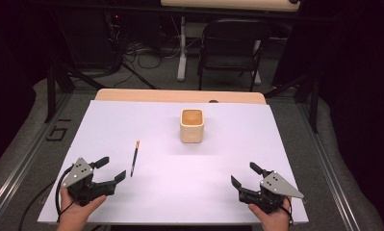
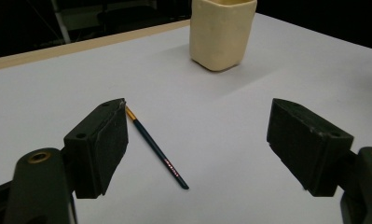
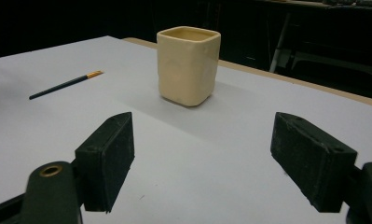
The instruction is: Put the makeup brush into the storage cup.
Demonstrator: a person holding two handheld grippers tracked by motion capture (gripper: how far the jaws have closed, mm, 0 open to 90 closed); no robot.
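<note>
A cream square cup stands upright on the white sheet, toward the back centre. A thin dark pencil with a gold and orange end lies flat to the cup's left and nearer me. My left gripper rests near the front left, open, its jaws apart just left of the pencil, nothing between them. At the front right my right gripper is open and empty, facing the cup, with the pencil farther off.
The white sheet covers a wooden table whose back edge shows. A dark folding chair and cables on the floor lie beyond the table. Metal rails run along both sides.
</note>
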